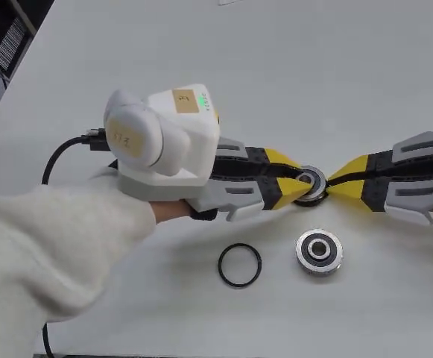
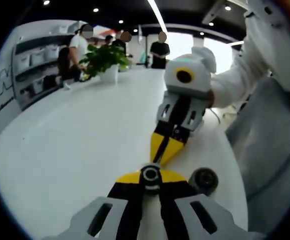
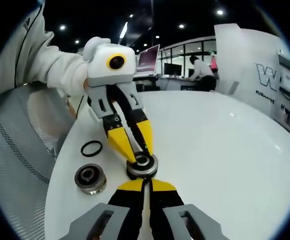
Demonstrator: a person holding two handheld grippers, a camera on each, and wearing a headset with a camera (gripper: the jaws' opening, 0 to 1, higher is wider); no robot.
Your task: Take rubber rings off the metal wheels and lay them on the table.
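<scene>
Metal wheel is clamped at the white table by the left gripper. The right gripper is closed at its 3 o'clock rim, though whether rubber is caught cannot be told. A second wheel, judged stripped, is noted at 6 o'clock and a freed rubber ring at 7 o'clock. With a shallow pinch the rubber could be lost and snapped back, or the wheel dragged from the left jaws.

On the white table, the left gripper and the right gripper each run from grey-and-white bodies through black to yellow tips. The wheel between them is silver rimmed in black; at lower centre the rubber ring is black and the second wheel silver with a dark hub. Lower left, the sleeve is cream-white.
</scene>
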